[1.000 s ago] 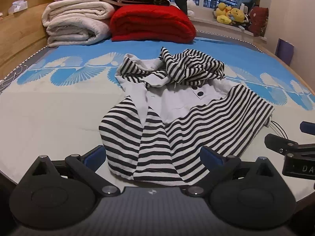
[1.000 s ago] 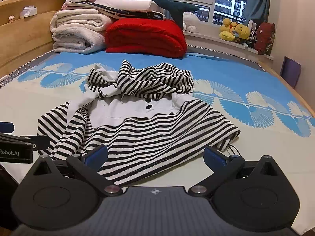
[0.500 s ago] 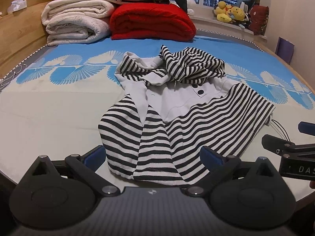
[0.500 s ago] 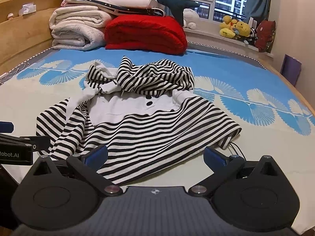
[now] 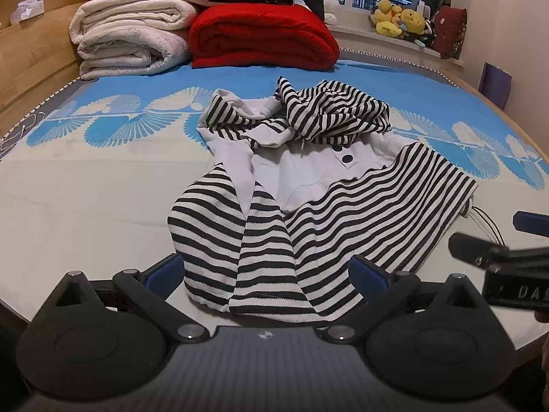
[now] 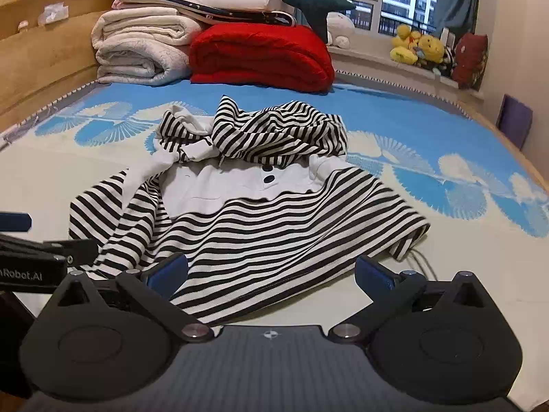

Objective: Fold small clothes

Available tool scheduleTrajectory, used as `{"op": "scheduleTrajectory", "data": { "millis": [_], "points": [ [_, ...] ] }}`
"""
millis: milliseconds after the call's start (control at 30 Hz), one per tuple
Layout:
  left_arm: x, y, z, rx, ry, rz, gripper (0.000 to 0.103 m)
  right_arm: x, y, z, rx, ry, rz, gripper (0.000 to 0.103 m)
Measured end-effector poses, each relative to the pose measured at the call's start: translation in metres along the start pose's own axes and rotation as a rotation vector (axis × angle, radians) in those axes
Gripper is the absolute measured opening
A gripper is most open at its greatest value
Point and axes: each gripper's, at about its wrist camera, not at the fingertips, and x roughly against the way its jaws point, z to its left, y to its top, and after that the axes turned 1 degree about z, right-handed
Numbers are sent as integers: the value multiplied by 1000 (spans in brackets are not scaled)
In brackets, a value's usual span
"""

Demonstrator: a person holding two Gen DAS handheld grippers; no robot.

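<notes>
A small black-and-white striped hooded top (image 5: 308, 185) (image 6: 260, 213) with a pale grey chest panel lies crumpled on the bed, hood bunched at the far end and hem towards me. My left gripper (image 5: 267, 271) is open, its blue-padded fingers either side of the hem's near left part. My right gripper (image 6: 271, 269) is open too, spread over the hem's right part. Neither holds cloth. Each gripper shows at the edge of the other's view: the right gripper (image 5: 497, 254) beside the hem's right corner, the left gripper (image 6: 44, 250) at the left sleeve.
The bed sheet (image 5: 85, 185) is white with blue fan shapes. Folded white blankets (image 5: 130, 37) and a red blanket (image 5: 260, 37) are stacked at the far end. A wooden headboard (image 5: 31, 51) runs on the left. Plush toys (image 6: 422, 48) sit on the window sill.
Both grippers have edged slightly forward and tilted down towards the hem. The garment has not moved.
</notes>
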Motion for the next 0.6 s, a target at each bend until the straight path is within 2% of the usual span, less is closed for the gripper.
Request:
{"op": "scheduleTrajectory", "data": {
  "millis": [200, 367, 433, 467, 500, 533, 567, 600],
  "points": [
    [11, 9, -3, -55, -27, -32, 98, 6, 5, -9, -54, 7, -14, 102],
    [21, 48, -1, -146, -114, -95, 77, 12, 16, -17, -73, 66, -52, 100],
    [14, 68, 0, -189, -155, -110, 63, 13, 24, -23, -98, 94, -63, 92],
    [9, 76, 2, -205, -169, -111, 59, 11, 29, -27, -106, 104, -64, 90],
    [1, 85, 3, -225, -178, -112, 50, 10, 35, -32, -116, 112, -68, 84],
    [-6, 93, 5, -251, -183, -116, 41, 8, 41, -38, -131, 121, -75, 75],
    [-16, 100, 7, -282, -185, -123, 38, 6, 47, -44, -144, 133, -83, 69],
    [-25, 104, 9, -304, -188, -127, 33, 2, 55, -52, -147, 143, -93, 56]
  ]
}}
